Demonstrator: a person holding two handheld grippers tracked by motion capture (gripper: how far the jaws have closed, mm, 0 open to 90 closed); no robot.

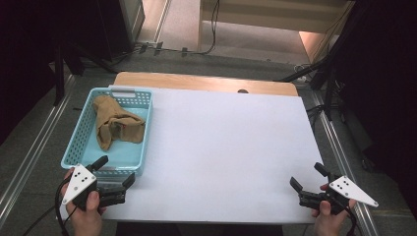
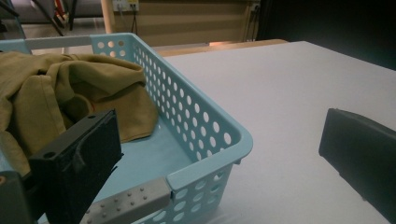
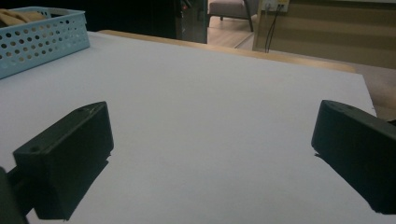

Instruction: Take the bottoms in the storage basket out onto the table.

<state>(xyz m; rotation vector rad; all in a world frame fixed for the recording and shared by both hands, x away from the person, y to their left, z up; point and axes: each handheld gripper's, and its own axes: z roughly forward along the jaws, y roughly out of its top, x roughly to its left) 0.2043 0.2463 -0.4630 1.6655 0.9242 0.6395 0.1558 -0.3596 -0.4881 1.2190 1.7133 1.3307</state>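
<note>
At the left of the high view a light blue plastic basket (image 1: 112, 167) sits on the near left part of the counter (image 1: 226, 147), its long side running away from the person and its walls pierced with rows of round holes. In it lies a tan cloth (image 1: 115, 123), crumpled into a loose heap that takes up the far half of the basket and leaves the pale blue floor bare at the near end. The cloth looks soft and matte, a dull mustard-brown, with thick folds and a rounded hemmed edge that droops toward the basket floor in the left gripper view (image 2: 84, 88); there it rises about level with the basket rim (image 2: 205, 135). The left tongs (image 1: 114, 171) hover just at the near right corner of the basket, spread wide with nothing between them, one jaw over the basket's near end and the other out over the white counter; they stand apart from the cloth. A grey studded strip (image 2: 128, 201) lies along the basket's near rim. Well across the bare white surface, at the near right corner, the right tongs (image 1: 307, 176) are likewise spread wide and hold nothing, low above the counter.
</note>
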